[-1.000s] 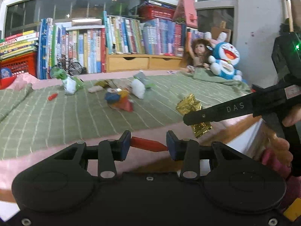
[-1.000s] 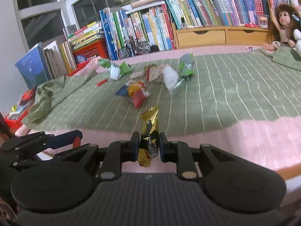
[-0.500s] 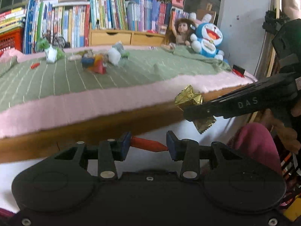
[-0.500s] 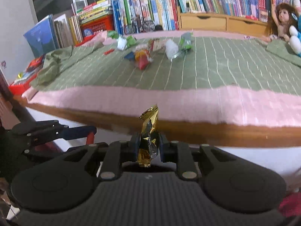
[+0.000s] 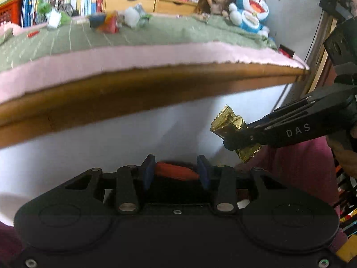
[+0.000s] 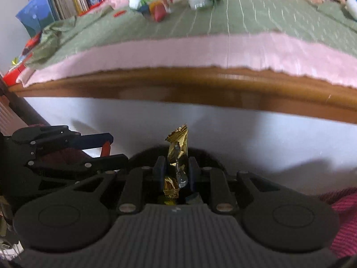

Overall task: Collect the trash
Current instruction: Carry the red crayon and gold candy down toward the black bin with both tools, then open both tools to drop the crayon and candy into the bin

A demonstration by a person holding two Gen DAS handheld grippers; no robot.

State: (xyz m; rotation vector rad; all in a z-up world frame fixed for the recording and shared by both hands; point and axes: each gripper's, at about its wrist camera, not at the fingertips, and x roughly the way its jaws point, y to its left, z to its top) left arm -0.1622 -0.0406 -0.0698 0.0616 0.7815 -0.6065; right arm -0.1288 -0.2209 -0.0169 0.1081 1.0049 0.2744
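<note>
Both grippers are sitting lower than 0.5 s ago: the wooden edge (image 5: 142, 89) of the platform is now riding high in both views, with the white panel (image 5: 111, 138) below it filling the centre.

Left gripper (image 5: 176, 172): its blue pads are pinching a red wrapper (image 5: 176, 171) lying crosswise between them, at 6 o'clock of the left view.

Right gripper (image 6: 176, 172): its jaws are pressing together on a gold wrapper (image 6: 177, 151), which is standing upright and sticking out above the pads. In the left view the same gripper (image 5: 239, 139) is reaching in from 3 o'clock, with the gold wrapper (image 5: 229, 125) showing above and below its tip.

Left gripper in the right view (image 6: 107, 147): it is showing at 9 o'clock, with the red wrapper (image 6: 106, 148) between its tips.

Remaining trash (image 5: 104, 21) is lying on the green cloth (image 5: 156, 33) at 12 o'clock, well apart from both grippers. A pink mat (image 5: 133, 55) is showing under the cloth along the wooden edge
</note>
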